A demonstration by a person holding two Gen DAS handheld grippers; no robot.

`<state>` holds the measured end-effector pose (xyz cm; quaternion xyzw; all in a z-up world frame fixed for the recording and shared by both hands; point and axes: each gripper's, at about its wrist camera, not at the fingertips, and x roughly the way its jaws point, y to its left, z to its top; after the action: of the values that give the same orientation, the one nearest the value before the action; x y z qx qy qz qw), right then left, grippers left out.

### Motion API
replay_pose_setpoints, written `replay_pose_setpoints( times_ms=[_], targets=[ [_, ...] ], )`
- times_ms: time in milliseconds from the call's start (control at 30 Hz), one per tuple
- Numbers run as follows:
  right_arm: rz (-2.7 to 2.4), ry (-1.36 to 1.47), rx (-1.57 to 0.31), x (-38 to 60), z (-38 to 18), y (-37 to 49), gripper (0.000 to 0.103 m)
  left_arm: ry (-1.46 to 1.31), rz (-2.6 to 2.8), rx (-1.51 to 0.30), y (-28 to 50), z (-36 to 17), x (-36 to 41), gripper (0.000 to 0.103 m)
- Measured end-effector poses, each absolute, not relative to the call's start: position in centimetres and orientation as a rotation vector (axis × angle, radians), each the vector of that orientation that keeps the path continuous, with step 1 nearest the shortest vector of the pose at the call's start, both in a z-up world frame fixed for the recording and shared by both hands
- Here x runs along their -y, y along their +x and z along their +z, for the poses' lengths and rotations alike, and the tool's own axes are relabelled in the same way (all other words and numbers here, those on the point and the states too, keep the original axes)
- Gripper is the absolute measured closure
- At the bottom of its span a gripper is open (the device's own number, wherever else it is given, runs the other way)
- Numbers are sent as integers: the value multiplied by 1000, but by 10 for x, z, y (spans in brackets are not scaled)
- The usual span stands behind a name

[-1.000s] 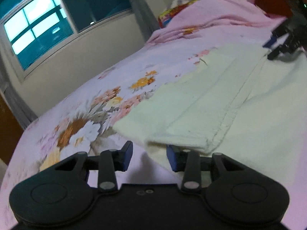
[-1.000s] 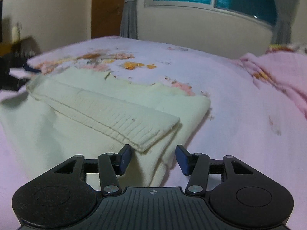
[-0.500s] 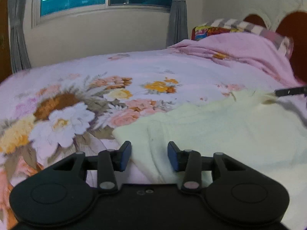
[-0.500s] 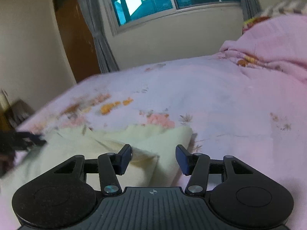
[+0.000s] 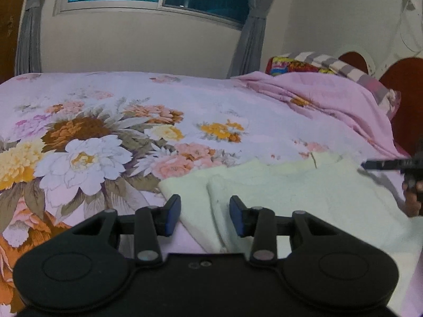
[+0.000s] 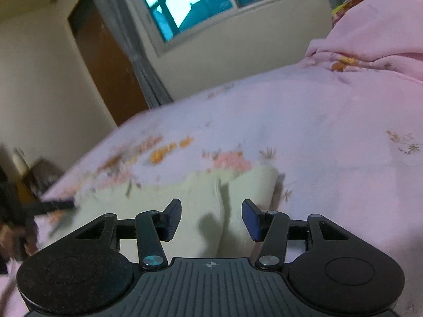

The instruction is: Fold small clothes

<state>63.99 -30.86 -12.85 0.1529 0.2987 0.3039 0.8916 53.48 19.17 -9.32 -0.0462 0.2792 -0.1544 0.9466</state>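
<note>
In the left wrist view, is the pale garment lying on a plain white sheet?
No, the pale garment lies on a pink bedspread printed with large flowers.

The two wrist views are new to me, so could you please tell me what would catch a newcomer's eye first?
Most striking is the floral bedsheet, pink with big white, yellow and orange blooms, filling the left wrist view. On it, near the camera, lies a pale cream garment, partly folded, with the left hand-held gripper and the right hand-held gripper each open over a corner. A rumpled pink blanket is heaped at the bed's far right.
</note>
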Motion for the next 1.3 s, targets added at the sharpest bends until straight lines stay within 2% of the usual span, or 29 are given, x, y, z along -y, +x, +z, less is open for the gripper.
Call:
replay_pose_setpoints(
  times_ms=[33,67,100,267,333,367,400,433,833,967,1033,1133,1167,1300],
  targets=[
    [638,317,-625,307,-131,641,59,-102,-320,-571,536,-94,-192,66],
    [649,318,-634,305,-132,643,74,-108,-328,-573,537,-94,-192,67],
    [648,308,-643,303,-134,645,80,-113,-345,-575,538,-95,-191,67],
    [648,239,-667,293,-142,648,80,-89,-403,-603,544,-99,-179,67],
    [645,229,-681,291,-144,650,80,-70,-403,-615,548,-102,-174,77],
    [644,219,-682,289,-144,651,80,-71,-407,-616,550,-103,-172,96],
    [641,200,-680,287,-143,650,90,-71,-405,-607,549,-103,-172,100],
    [648,192,-677,286,-142,650,101,-69,-401,-596,549,-102,-171,100],
    [622,212,-489,290,-113,641,101,-108,-376,-407,544,-77,-175,100],
    [543,253,-504,295,-120,661,101,-119,-312,-465,565,-88,-178,100],
    [476,244,-580,292,-135,674,101,-103,-242,-590,581,-106,-176,94],
    [457,331,-654,301,-146,672,101,-156,-229,-591,566,-109,-180,77],
    [468,368,-638,310,-143,661,100,-191,-242,-574,554,-105,-185,68],
    [553,428,-606,346,-128,588,100,-282,-351,-579,483,-97,-201,66]
  ],
)
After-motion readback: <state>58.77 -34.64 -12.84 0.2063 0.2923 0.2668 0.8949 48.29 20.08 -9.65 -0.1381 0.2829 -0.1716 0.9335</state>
